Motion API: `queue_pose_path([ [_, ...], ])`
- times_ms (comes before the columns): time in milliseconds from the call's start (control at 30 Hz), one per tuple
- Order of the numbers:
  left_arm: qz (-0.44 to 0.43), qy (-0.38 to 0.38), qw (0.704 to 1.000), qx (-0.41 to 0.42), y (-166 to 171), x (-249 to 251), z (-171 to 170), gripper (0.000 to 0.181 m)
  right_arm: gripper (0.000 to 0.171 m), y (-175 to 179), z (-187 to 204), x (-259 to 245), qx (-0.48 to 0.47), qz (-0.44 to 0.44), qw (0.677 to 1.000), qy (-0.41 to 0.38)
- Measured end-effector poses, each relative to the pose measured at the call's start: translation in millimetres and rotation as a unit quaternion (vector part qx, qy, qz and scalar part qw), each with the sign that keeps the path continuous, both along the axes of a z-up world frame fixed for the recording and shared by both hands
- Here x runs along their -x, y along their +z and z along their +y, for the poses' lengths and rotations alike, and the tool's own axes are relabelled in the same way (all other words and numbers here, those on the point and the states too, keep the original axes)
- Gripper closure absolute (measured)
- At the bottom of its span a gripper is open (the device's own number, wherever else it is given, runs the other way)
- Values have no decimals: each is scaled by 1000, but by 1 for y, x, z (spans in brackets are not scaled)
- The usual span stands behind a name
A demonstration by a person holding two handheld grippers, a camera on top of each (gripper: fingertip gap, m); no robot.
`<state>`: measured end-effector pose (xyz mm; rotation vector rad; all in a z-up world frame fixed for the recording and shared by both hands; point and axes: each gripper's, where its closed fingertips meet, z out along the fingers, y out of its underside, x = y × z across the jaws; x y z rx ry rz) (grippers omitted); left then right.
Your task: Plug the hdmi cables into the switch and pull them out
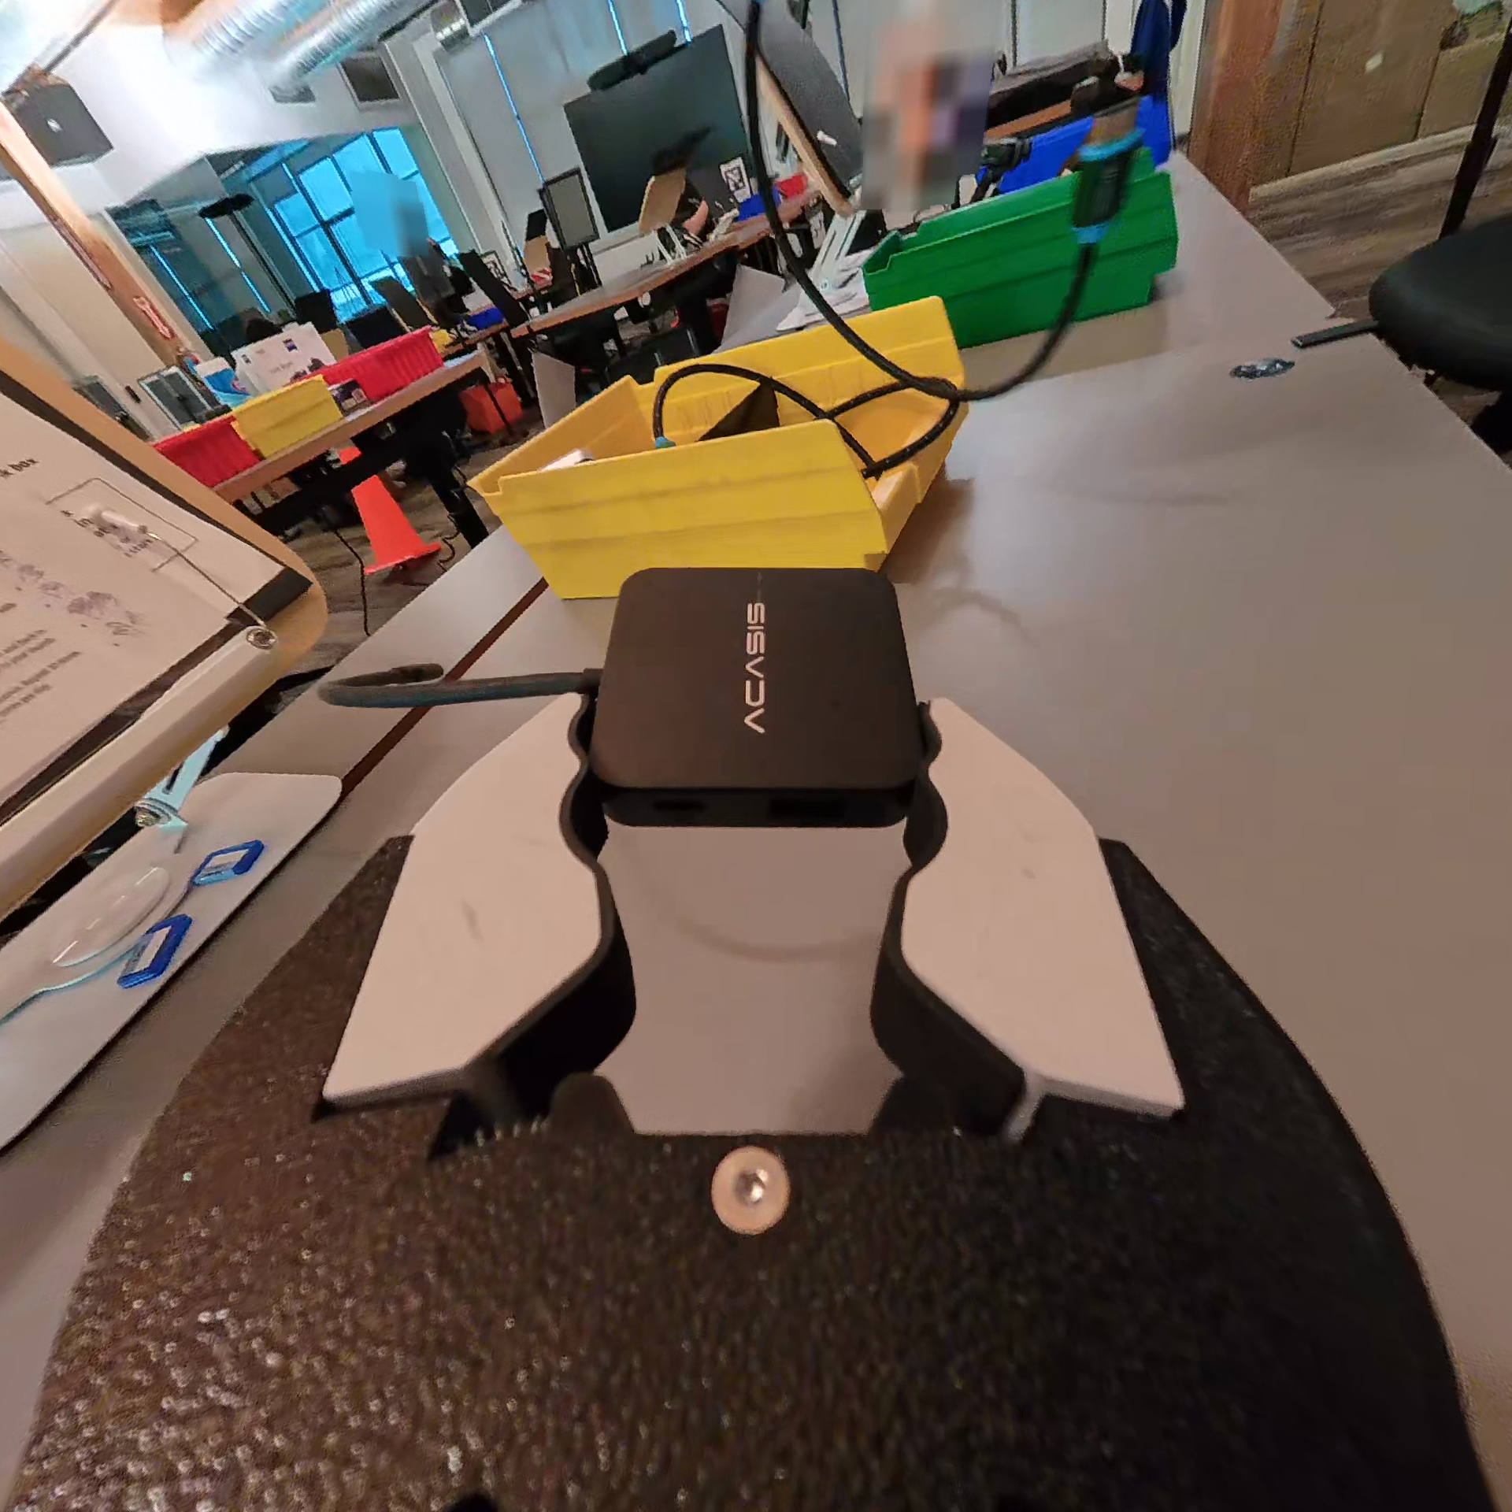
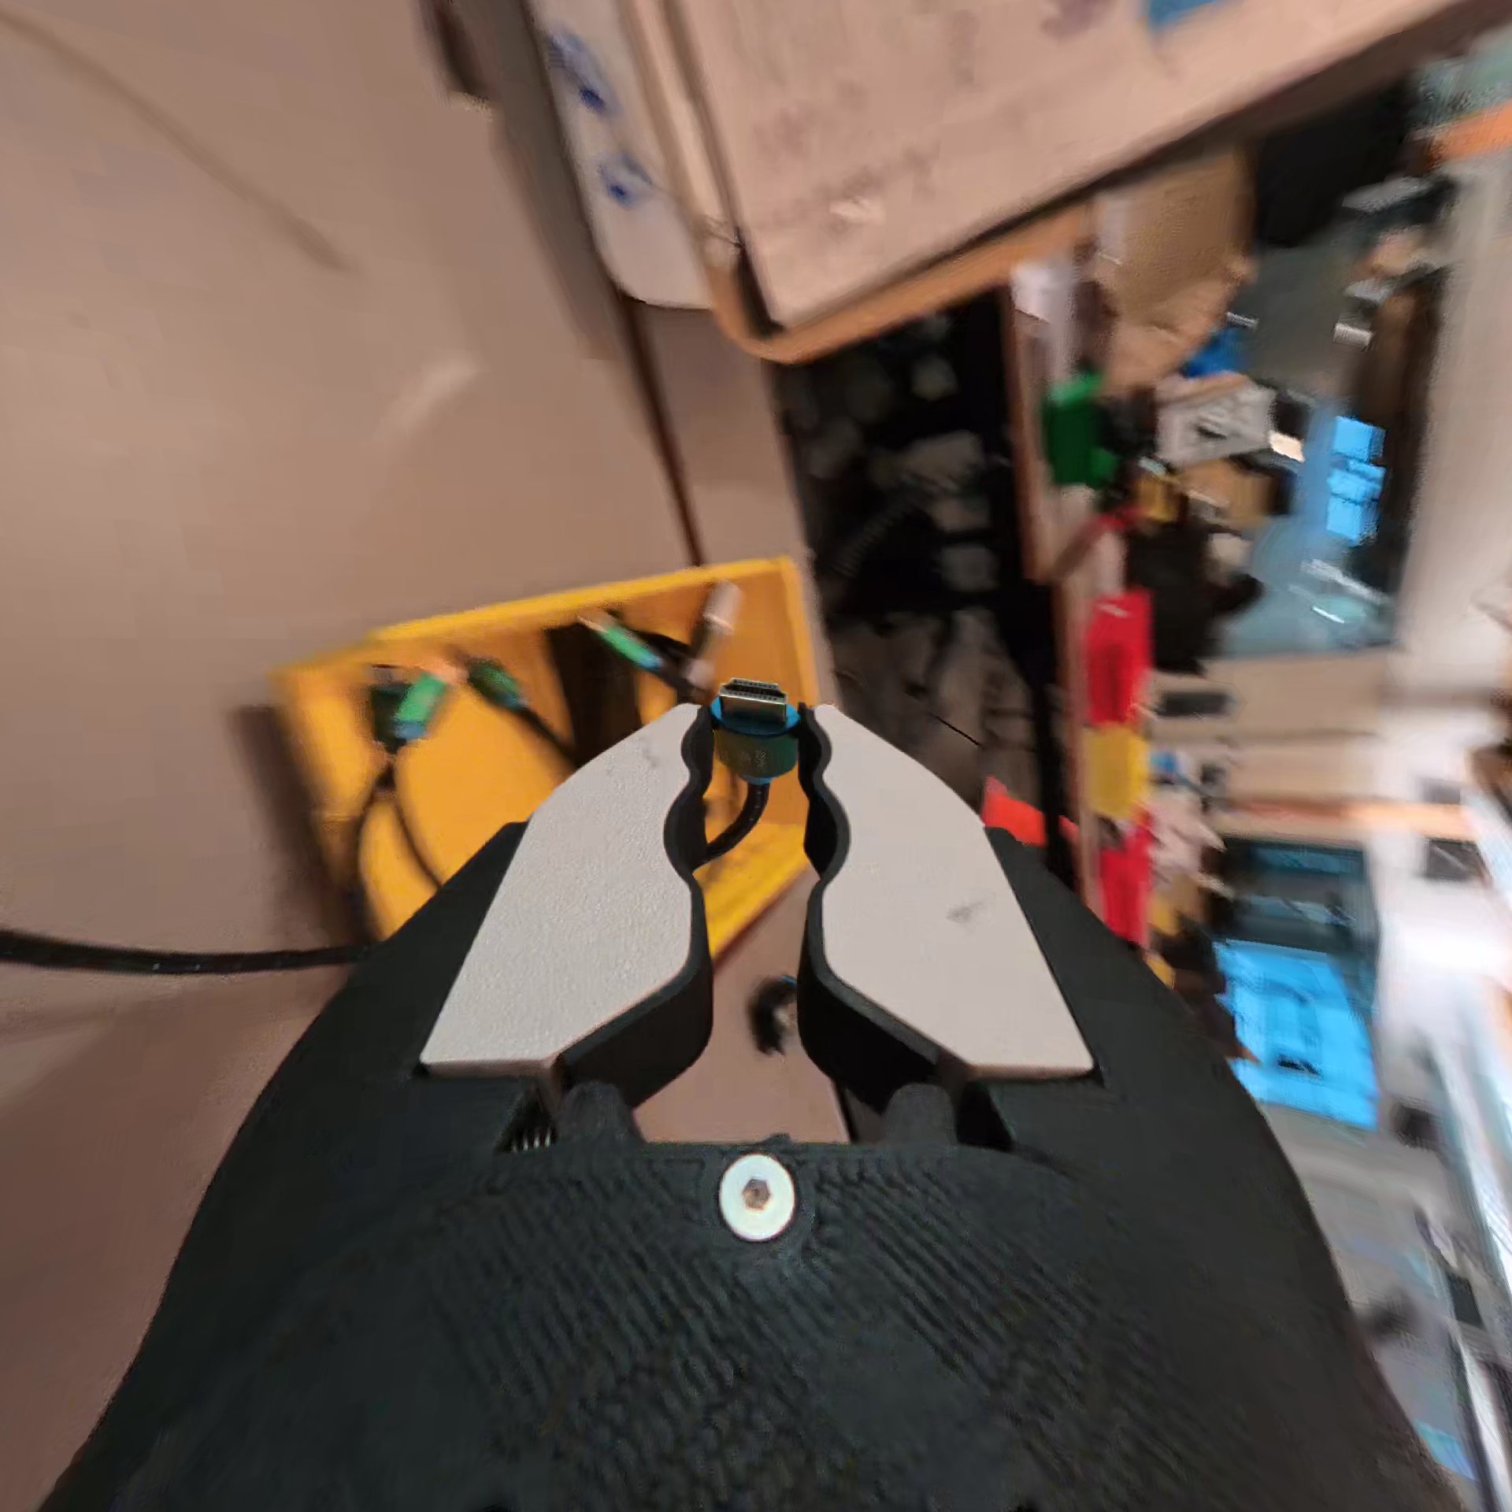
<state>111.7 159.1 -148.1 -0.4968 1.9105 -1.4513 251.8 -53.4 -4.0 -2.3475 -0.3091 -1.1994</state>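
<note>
While both grippers hold their parts, entries as follows:

Step in hand: first plug-in, by my read; connector is up in the air, not yet at a port.

L gripper (image 1: 757, 740): fingers partly spread, clamped on both sides of the switch at its near end; tips touch the casing.

Switch (image 1: 757, 663): black, flat, rounded square box, resting on the grey table (image 1: 1186, 654), just in front of the yellow bin. Two ports show on the near face, both look empty. One teal-ish cable (image 1: 425, 687) already leaves its left side twd the table edge.

R gripper (image 2: 754, 716): narrow gap, pinching the hdmi plug by its body; metal tip sticks out past the fingertips.

Hdmi plug (image 2: 753, 728): teal/blue shell, silver connector fwd. In left wrist view it hangs high at right, above the green bin (image 1: 1023, 254), well apart from the switch; its black cord sags back to the yellow bin.

Yellow bin (image 1: 712, 499): holds more cables w/ green-teal ends; count unclear, right view is blurred.

Next move calls for: bring plug down to port level, turn it flat to match the slot, line up square, push straight in while L gripper braces the box.

Risk: slack cord may snag bin rim; skewed entry could jam.
</note>
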Motion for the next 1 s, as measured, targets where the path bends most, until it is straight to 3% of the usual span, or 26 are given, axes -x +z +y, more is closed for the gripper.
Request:
queue_pose_path([
  [33, 3, -1, 1000, -4, -3, 0, -2, 109, 151, 7, -9, -14, -16, -35, 999, -31],
  [167, 12, -10, 1000, -16, -11, 0, -8, 109, 151, 13, -36, -54, -46, -103, 987, -112],
  [300, 21, -17, 999, -20, -17, 0, -12, 109, 152, 15, -59, -93, -11, -161, 965, -205],
  [500, 25, -21, 999, -25, -22, 0, -11, 109, 151, -15, -43, -116, -2, -105, 960, -259],
  [767, 28, -24, 999, -33, -26, 0, -12, 109, 151, -93, 17, -99, 57, 25, 989, -135],
  [1000, 30, -25, 999, -38, -29, 0, -13, 109, 156, -160, 42, -76, 33, 197, 978, -57],
])
